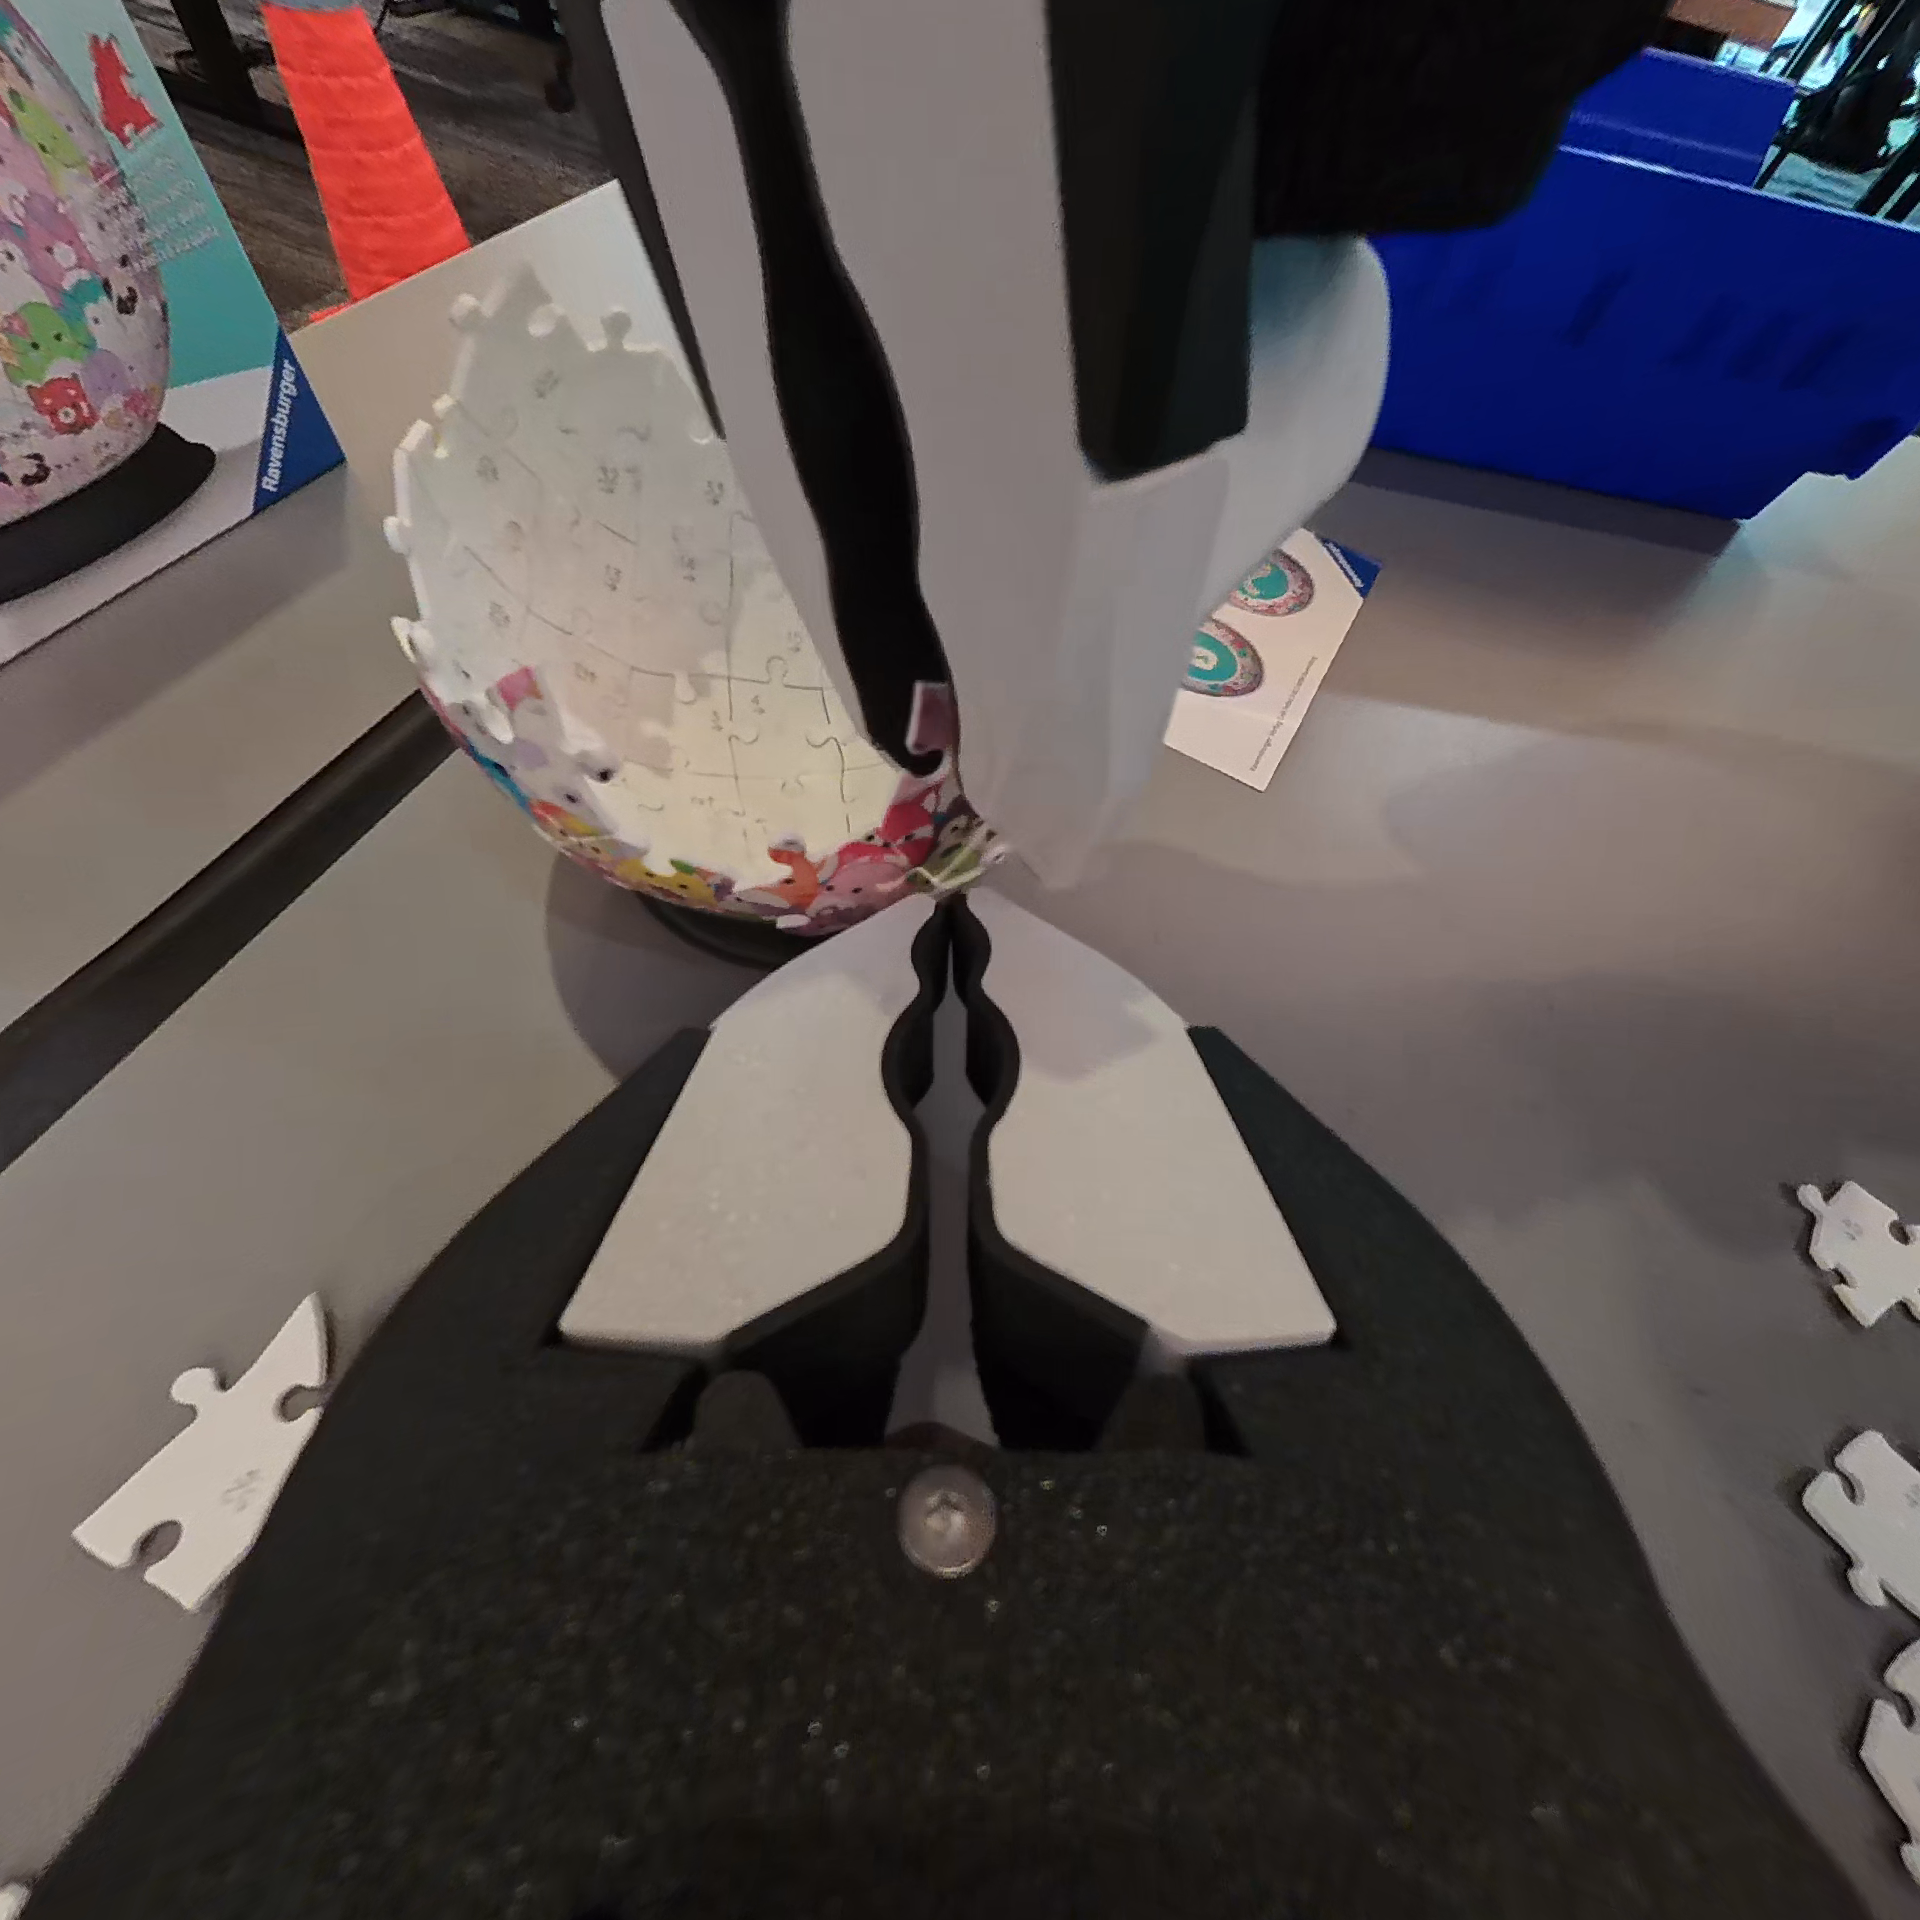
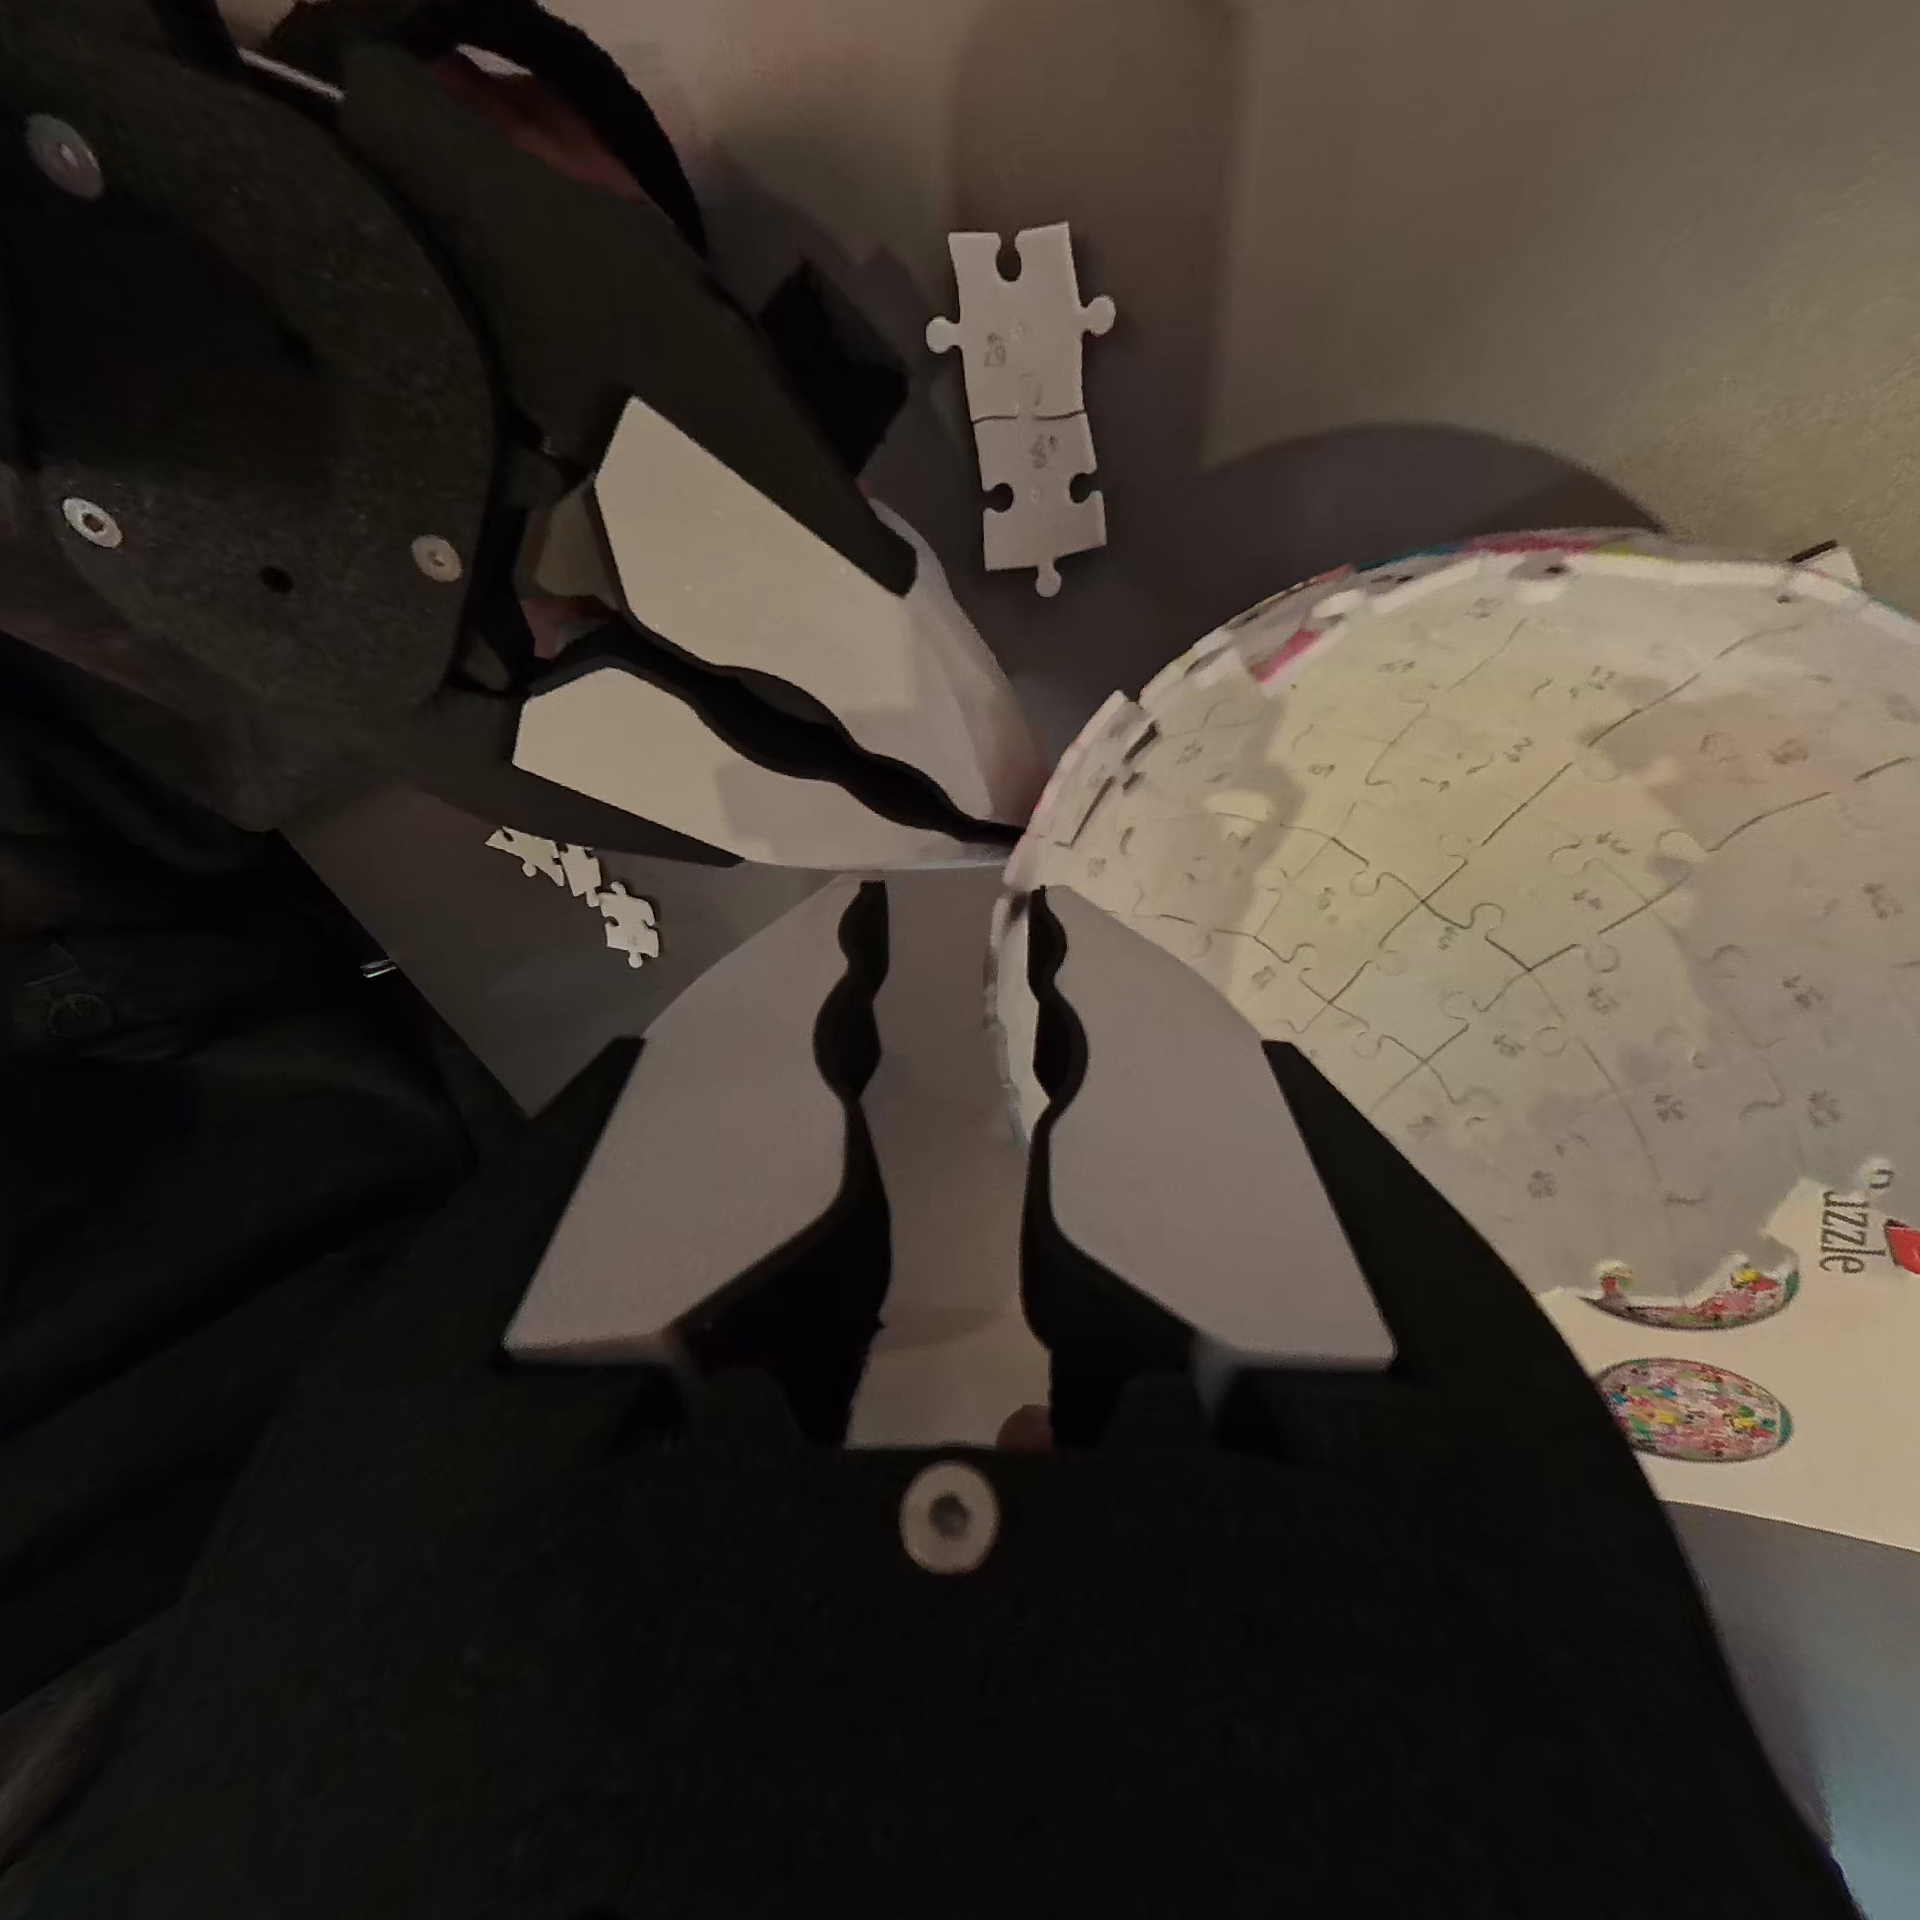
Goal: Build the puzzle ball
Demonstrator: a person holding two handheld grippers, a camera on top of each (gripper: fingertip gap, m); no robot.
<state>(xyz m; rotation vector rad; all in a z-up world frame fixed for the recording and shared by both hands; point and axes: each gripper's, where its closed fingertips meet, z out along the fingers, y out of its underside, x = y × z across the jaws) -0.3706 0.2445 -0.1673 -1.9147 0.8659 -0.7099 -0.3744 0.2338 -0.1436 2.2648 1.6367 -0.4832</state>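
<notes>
The half-built puzzle ball [image 1: 623, 623] stands on a black stand [image 1: 707, 935] on the grey table, open side up, white inside and coloured outside. It also fills the right of the right wrist view [image 2: 1455, 883]. My left gripper [image 1: 951, 920] is shut, with its tips touching the ball's near rim; I cannot tell if it pinches the rim. It also shows at upper left of the right wrist view [image 2: 992, 840]. My right gripper [image 2: 956, 904] comes down from above [image 1: 935, 800], jaws apart, straddling a pink rim piece [image 1: 932, 717] seen edge-on against its right pad [image 2: 1000, 997].
The puzzle box [image 1: 125, 312] and an orange cone [image 1: 364, 156] are at the far left, and a blue bin [image 1: 1662, 332] is at the far right. A leaflet [image 1: 1268, 665] lies behind the ball. Loose white pieces lie left [image 1: 218, 1455] and right [image 1: 1860, 1247]. Two joined pieces [image 2: 1029, 416] lie beyond. My two grippers' fingertips are within a few centimetres of each other.
</notes>
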